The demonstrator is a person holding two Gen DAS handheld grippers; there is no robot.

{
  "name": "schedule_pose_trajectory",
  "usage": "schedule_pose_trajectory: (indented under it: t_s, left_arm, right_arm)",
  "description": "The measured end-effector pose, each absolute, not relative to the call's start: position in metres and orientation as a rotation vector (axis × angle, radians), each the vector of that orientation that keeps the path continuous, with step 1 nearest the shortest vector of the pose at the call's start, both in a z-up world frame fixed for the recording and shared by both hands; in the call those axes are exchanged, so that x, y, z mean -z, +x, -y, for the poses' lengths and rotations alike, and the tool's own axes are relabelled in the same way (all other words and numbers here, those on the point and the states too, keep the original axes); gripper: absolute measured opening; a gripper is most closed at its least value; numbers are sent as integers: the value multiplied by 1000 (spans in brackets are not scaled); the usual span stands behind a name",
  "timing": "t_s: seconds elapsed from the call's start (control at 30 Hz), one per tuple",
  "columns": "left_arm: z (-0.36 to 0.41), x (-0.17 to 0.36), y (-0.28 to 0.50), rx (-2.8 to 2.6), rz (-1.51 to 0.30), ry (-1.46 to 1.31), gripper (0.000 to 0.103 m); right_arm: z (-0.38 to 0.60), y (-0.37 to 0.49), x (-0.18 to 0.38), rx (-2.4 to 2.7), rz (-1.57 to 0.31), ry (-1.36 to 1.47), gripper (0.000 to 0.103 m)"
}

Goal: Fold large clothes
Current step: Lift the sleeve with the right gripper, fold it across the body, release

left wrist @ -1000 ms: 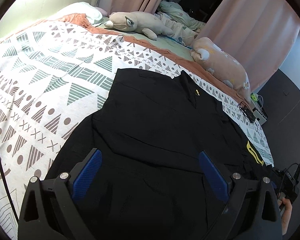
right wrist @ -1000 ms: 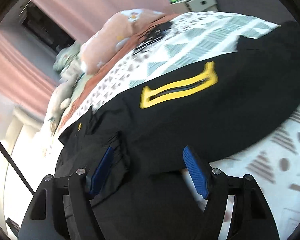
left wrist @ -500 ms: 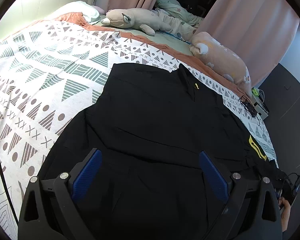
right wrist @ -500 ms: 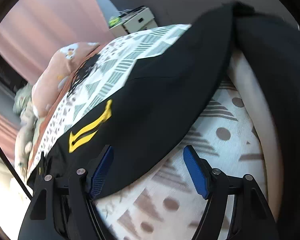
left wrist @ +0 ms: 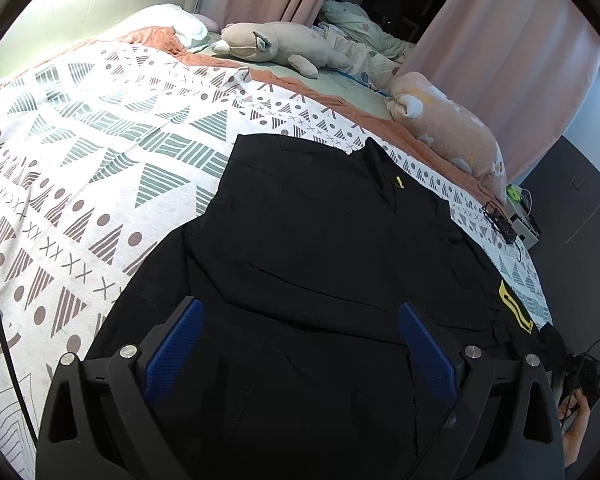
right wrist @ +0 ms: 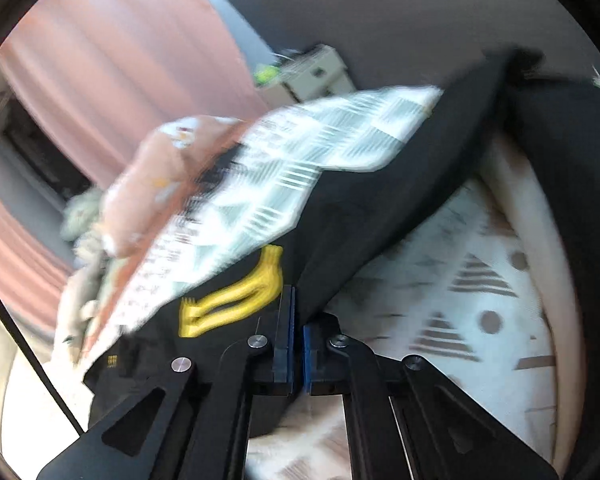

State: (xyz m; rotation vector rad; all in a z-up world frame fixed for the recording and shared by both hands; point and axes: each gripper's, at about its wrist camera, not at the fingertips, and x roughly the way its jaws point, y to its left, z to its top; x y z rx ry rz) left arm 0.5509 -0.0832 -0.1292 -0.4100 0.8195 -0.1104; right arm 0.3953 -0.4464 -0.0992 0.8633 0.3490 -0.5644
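A large black garment (left wrist: 312, 248) with a yellow sleeve emblem (left wrist: 514, 306) lies spread on the patterned bedspread (left wrist: 100, 168). My left gripper (left wrist: 300, 340) is open and empty, hovering over the garment's lower part. In the right wrist view my right gripper (right wrist: 298, 344) is shut on the edge of the black sleeve (right wrist: 380, 208), just right of the yellow emblem (right wrist: 236, 300). The sleeve stretches up and right from the jaws. That view is motion-blurred.
A grey plush toy (left wrist: 276, 48) and a pink plush toy (left wrist: 448, 128) lie at the far side of the bed. Pink curtains (left wrist: 512, 52) hang behind. A small box with cables (left wrist: 520, 224) stands off the bed's right edge.
My right gripper has closed on the sleeve edge near the yellow emblem and swung. My left gripper stays open and has shifted only slightly over the garment.
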Motion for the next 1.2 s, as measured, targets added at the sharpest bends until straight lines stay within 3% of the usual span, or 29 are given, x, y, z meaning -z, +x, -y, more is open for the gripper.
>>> schedule_pose_trajectory:
  t_s: [0.2, 0.57, 1.0, 1.2]
  left_arm:
    - [73, 121, 547, 116, -798, -442, 100]
    - [59, 115, 546, 172, -788, -508, 100]
    - [39, 115, 547, 203, -799, -580, 100]
    - [28, 117, 547, 176, -800, -606, 100]
  right_arm:
    - [388, 410, 53, 402, -285, 744, 0]
    - [307, 420, 26, 212, -269, 685, 0]
    - [272, 518, 40, 30, -367, 667, 0]
    - [257, 573, 86, -22, -577, 677, 0]
